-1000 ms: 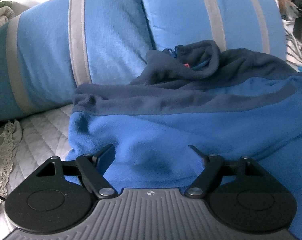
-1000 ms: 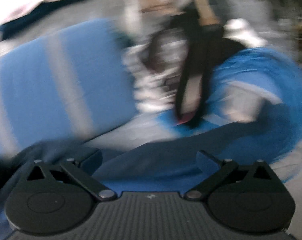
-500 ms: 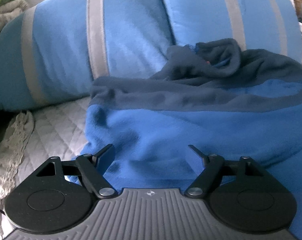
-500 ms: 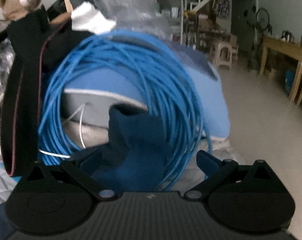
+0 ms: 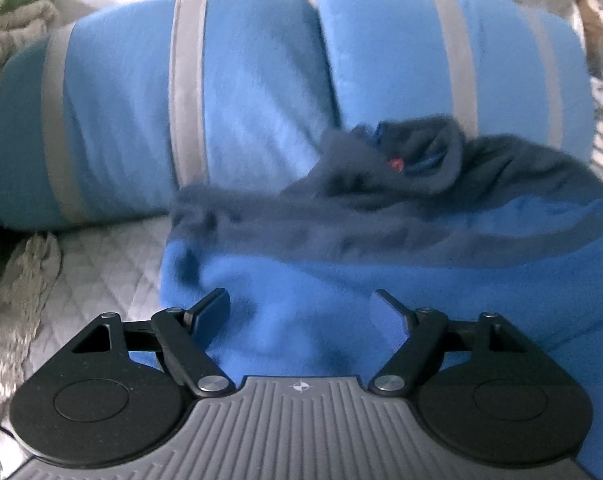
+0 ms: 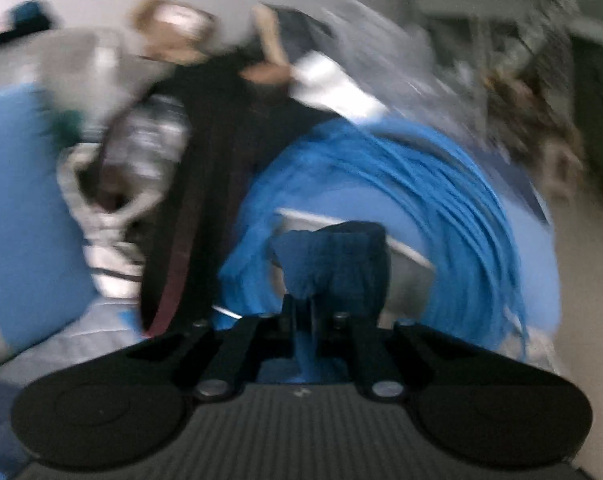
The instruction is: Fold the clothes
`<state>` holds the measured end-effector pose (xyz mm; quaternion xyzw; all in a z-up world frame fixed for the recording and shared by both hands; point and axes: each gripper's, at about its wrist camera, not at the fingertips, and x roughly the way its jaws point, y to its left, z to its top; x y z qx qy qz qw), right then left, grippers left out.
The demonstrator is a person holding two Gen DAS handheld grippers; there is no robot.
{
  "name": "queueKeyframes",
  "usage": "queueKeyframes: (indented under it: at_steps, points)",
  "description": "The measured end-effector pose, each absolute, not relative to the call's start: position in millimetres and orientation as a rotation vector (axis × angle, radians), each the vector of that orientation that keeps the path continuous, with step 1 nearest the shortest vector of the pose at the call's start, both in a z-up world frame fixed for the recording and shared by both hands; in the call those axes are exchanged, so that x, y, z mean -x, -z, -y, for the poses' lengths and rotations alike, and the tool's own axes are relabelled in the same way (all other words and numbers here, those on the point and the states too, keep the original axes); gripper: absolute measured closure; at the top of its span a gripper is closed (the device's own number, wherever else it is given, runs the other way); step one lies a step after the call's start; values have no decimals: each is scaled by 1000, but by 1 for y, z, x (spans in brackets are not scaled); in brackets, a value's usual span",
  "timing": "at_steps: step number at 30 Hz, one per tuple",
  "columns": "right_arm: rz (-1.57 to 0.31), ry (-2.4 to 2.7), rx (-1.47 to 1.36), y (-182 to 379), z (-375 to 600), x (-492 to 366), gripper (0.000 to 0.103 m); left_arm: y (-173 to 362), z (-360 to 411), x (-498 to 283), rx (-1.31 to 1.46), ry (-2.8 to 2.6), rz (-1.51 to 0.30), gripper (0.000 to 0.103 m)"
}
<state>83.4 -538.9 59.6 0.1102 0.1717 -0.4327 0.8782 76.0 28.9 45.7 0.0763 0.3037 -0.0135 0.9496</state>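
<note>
The fleece (image 5: pixel 341 288) ahead of my left tool is bright blue with a navy band and collar, lying on a pale grey quilted cover (image 5: pixel 101 264). The pillows (image 5: pixel 241 92) behind it are blue with grey stripes, and my right tool looks onto a bright blue cable coil (image 6: pixel 441 184).

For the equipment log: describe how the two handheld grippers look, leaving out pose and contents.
Both look alike. The left gripper has a grey ribbed body with a small crosshair mark, two round black discs, black linkage bars on silver pivot screws, and dark flat fingers. The right gripper shows the same build, blurred. A thin dark cable shows at the left view's lower-left edge. No hands or sleeves are visible.
</note>
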Motion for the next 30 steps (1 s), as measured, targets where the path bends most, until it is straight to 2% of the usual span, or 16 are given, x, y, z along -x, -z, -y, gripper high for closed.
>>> queueKeyframes:
  at_steps: [8, 17, 22, 30]
  points:
    - [-319, 517, -59, -78, 442, -88, 97, -72, -43, -78, -64, 7, -563, 26]
    - [-414, 129, 190, -43, 349, -91, 97, -77, -63, -71, -1, 14, -586, 26]
    - [-461, 96, 87, -43, 339, -98, 97, -71, -74, -68, -3, -15, -618, 26]
    - [-382, 23, 69, -70, 319, -87, 97, -84, -83, -60, 87, -26, -612, 26]
